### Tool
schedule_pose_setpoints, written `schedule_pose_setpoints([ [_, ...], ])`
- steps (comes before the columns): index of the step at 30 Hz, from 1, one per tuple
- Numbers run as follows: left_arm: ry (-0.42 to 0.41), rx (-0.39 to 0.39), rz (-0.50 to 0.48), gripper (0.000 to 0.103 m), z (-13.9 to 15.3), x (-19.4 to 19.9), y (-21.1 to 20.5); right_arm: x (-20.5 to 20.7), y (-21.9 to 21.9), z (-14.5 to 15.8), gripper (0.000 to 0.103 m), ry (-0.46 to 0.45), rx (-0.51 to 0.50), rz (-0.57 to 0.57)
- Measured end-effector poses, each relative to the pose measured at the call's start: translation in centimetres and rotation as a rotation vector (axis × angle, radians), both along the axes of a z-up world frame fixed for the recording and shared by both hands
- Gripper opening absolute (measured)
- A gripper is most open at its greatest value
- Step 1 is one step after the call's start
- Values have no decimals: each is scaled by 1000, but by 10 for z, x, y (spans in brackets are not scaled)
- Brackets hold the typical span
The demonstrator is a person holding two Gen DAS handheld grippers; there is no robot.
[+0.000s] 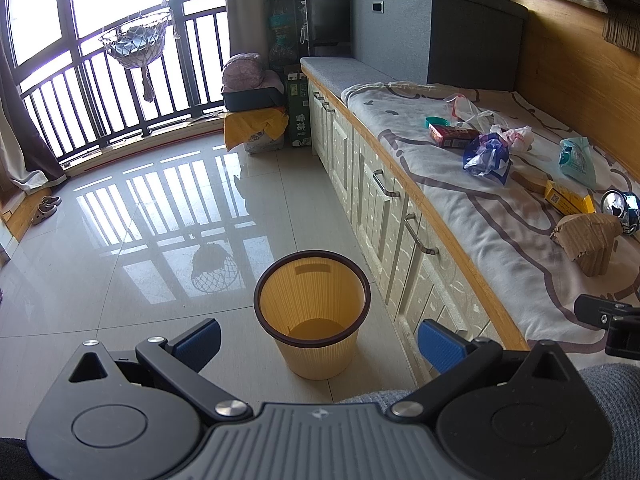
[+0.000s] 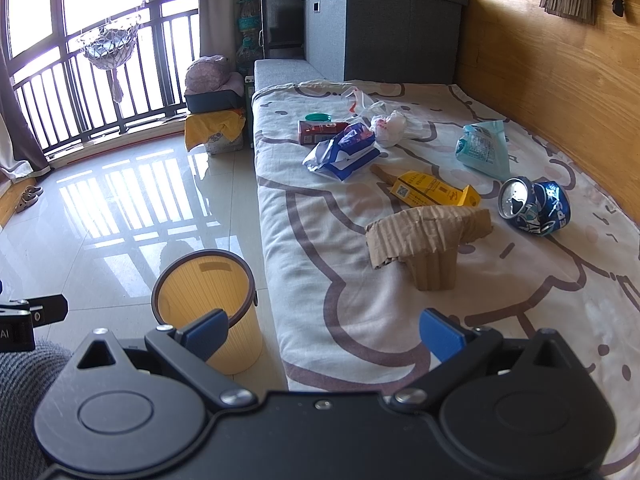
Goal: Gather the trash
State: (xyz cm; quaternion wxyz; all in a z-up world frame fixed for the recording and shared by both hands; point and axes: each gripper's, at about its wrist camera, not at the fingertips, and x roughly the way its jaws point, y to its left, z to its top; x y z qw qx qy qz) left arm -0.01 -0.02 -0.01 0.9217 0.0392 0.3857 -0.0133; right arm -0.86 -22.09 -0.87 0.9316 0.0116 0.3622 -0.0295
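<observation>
Both the left gripper (image 1: 318, 340) and the right gripper (image 2: 323, 332) are held with jaws spread wide and nothing gripped. The trash, including a crushed can (image 2: 534, 207), torn cardboard (image 2: 430, 240) and a yellow box (image 2: 434, 194), is scattered on the blanket-covered bed (image 2: 360, 300), while an empty yellow bin (image 1: 312, 312) is seen on the floor just beside it.

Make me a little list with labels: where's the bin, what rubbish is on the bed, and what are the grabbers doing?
bin: yellow bin on the floor beside the bed, looks empty
nearest rubbish: torn cardboard on the blanket
other rubbish: crushed blue can, yellow box, blue wrapper, red box, white bags, teal pouch, green lid
left hand-held gripper: open, holding nothing, facing the bin
right hand-held gripper: open, holding nothing, facing the bed
</observation>
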Motion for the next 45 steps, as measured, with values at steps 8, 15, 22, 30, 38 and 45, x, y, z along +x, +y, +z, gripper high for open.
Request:
schedule_pose_setpoints([
  [8,-40,18,-18,103,8,-5,-3,-7,-2,6,103,-40,-13,-28],
  [15,-126,37,-65,103,21,-7,-22,-16,-11,13,103,-93,19,-65],
  [22,-232,24,-105,103,42,3,-44,-23,-29,19,103,-168,14,-133],
  [30,-335,7,-150,103,63,41,-84,-28,-61,13,103,-262,-11,-209],
  [38,-367,-32,-250,103,60,97,-142,-29,-92,-5,103,-286,-55,-253],
  [45,-413,-65,-264,103,44,148,-186,-22,-111,-26,103,-277,-95,-272],
])
